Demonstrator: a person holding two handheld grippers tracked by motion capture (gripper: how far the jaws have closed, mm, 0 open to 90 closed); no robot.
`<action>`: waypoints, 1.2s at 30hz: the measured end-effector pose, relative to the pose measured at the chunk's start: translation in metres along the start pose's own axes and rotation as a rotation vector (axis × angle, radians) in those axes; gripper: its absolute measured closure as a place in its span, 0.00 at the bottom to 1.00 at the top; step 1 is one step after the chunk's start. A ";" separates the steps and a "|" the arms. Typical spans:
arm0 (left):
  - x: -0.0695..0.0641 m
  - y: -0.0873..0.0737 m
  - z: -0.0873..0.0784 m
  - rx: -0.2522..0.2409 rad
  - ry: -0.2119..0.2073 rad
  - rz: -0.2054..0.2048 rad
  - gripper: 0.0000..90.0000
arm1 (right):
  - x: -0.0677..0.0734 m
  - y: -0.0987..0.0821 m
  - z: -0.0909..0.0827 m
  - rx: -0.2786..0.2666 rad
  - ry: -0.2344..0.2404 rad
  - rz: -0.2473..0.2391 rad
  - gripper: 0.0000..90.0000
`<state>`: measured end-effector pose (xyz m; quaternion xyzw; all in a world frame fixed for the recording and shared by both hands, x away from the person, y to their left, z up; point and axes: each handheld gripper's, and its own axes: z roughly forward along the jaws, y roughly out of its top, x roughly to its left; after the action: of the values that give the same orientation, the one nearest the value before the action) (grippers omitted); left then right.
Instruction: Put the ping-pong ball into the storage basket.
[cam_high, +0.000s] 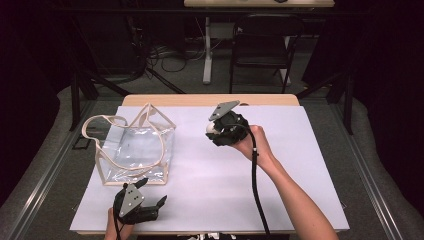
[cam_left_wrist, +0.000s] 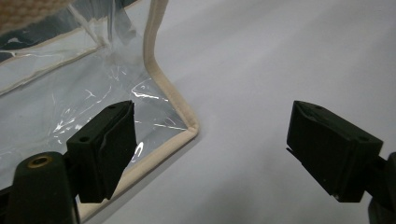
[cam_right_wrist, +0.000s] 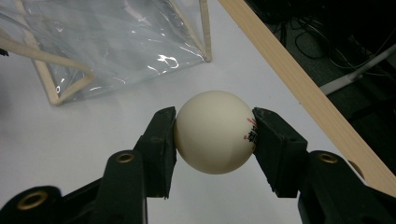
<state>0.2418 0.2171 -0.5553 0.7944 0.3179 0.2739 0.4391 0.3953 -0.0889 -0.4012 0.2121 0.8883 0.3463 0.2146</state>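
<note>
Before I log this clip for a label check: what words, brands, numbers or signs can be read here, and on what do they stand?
White ball, held between the jaws of the right gripper: a small black and red print beside one jaw, too small and half hidden to read.
Clear bag with beige trim: no text to be seen.
White table cover: no text to be seen.

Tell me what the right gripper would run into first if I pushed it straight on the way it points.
Probably the clear bag. The right gripper, shut on the white ball, aims over bare white table toward it; depth is hard to judge, so it might touch the table first.
</note>
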 end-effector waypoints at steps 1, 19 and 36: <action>0.000 0.000 0.000 0.000 0.000 -0.003 0.18 | 0.000 0.001 0.001 -0.001 0.000 0.000 0.57; 0.001 0.000 -0.001 -0.003 0.002 -0.004 0.18 | 0.004 0.021 0.012 -0.013 0.020 -0.019 0.57; 0.001 0.000 -0.001 0.001 0.003 -0.004 0.18 | 0.008 0.038 0.019 -0.031 0.031 -0.037 0.57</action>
<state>0.2421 0.2185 -0.5552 0.7937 0.3202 0.2738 0.4387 0.4074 -0.0494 -0.3883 0.1868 0.8899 0.3591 0.2104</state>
